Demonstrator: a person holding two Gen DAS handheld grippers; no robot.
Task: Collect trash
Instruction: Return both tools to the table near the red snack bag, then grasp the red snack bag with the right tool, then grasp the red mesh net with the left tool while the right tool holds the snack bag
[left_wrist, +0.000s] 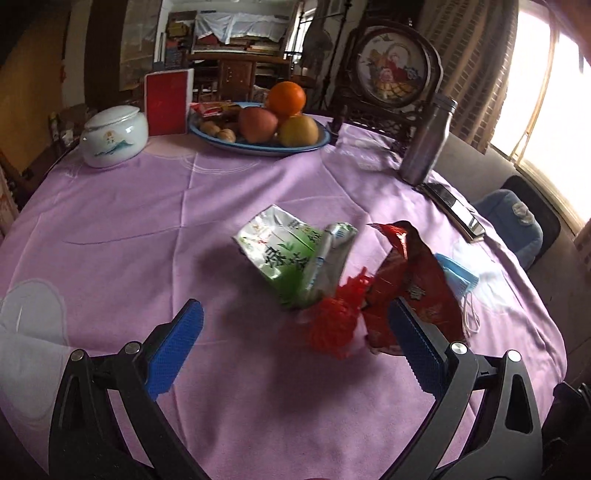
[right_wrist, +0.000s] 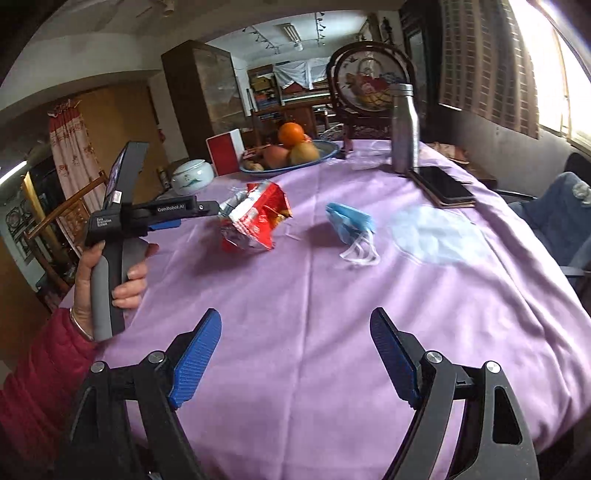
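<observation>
On the purple tablecloth lies a pile of trash: a green and silver tea packet, a red shredded tuft, a red snack bag and a blue face mask. My left gripper is open just in front of the pile, its right finger beside the red bag, holding nothing. In the right wrist view the red bag and mask lie mid-table; my right gripper is open and empty, well short of them. The left gripper's body shows at the left.
At the back stand a fruit plate, a white lidded jar, a red box, a steel bottle and a phone on a notebook. A decorated screen and chairs ring the table.
</observation>
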